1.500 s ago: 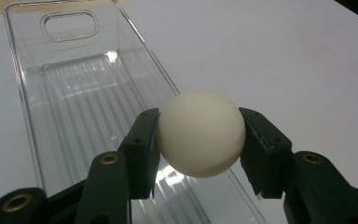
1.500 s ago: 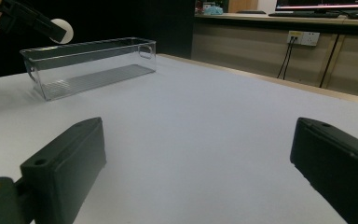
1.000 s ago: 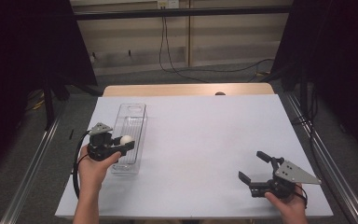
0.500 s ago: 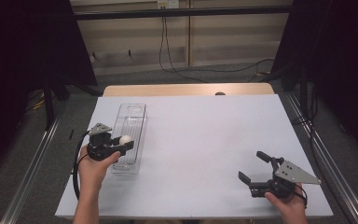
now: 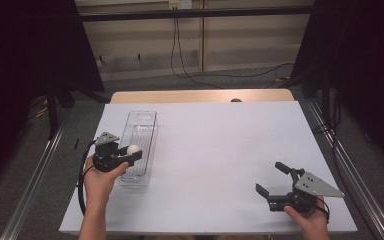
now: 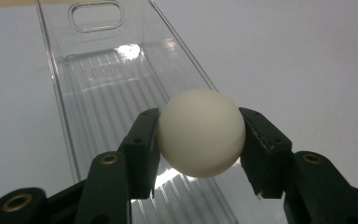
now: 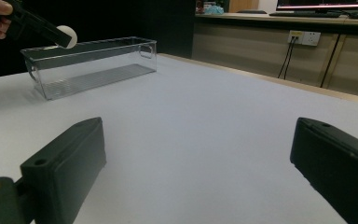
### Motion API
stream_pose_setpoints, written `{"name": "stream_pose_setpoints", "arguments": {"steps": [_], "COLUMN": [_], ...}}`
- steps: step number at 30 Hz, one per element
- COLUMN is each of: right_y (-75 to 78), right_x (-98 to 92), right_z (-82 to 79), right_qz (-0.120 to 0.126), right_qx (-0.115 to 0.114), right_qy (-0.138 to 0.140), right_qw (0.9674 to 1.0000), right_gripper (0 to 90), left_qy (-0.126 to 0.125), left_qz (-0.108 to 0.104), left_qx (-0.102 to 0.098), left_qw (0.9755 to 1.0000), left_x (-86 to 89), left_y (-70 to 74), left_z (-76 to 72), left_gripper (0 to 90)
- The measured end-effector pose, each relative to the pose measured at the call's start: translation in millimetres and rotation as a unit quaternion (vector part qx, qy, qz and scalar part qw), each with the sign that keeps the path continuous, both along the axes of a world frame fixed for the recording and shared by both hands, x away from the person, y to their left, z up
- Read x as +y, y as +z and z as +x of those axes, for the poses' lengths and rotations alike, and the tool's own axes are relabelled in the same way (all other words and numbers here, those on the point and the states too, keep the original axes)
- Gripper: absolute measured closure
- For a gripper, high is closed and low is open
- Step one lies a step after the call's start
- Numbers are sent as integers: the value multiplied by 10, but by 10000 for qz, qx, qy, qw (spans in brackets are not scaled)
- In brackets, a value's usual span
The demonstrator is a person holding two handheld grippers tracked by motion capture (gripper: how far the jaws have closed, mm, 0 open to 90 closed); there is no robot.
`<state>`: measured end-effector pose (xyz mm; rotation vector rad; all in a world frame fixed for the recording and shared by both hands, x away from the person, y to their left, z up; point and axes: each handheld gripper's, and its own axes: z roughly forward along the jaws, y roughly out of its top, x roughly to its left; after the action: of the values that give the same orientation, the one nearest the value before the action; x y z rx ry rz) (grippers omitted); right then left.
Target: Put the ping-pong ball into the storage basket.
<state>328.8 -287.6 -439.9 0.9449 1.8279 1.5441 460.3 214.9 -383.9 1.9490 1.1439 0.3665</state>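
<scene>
White and round, the small smooth plastic ball (image 6: 201, 133) is pinched on both sides by the black jaws of the left gripper (image 5: 128, 154), held above the near end of the long clear plastic bin (image 5: 139, 131) at the left of the pale grey table (image 5: 220, 150). The bin's ribbed floor lies bare beneath the ball. The right gripper (image 5: 273, 178) rests well apart at the table's near right corner, its jaws spread wide with nothing between them.

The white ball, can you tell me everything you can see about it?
The white ball is small, round, smooth and matte, plain cream-white like plastic. The left tongs pinch it between their two black pads, one on each side. It hangs just above the near end of the clear plastic bin, touching nothing else.
</scene>
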Motion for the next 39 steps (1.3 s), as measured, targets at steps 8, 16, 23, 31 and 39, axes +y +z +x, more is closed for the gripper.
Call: {"name": "stream_pose_setpoints", "arguments": {"steps": [8, 16, 23, 31, 39], "right_y": [-3, -3, -2, 0, 3], "right_x": [1, -2, -1, -4, -5], "right_z": [4, 5, 2, 3, 1], "right_qz": [-7, -18, -10, -9, -11], "right_qx": [-11, -13, -2, -7, -8], "right_qy": [2, 7, 16, 14, 15], "right_qw": [10000, 10000, 10000, 10000, 10000], "right_gripper": [26, 26, 26, 26, 26], "left_qy": [9, 25, 48, 80, 108], "left_qz": [52, 88, 117, 151, 160], "left_qx": [9, -6, -33, -41, -63], "left_qw": [10000, 10000, 9999, 9998, 9998], "left_x": [14, 20, 22, 15, 13], "left_y": [-15, -35, -50, -78, -94], "left_z": [10, 15, 18, 23, 23], "left_gripper": [511, 511, 510, 510, 510]}}
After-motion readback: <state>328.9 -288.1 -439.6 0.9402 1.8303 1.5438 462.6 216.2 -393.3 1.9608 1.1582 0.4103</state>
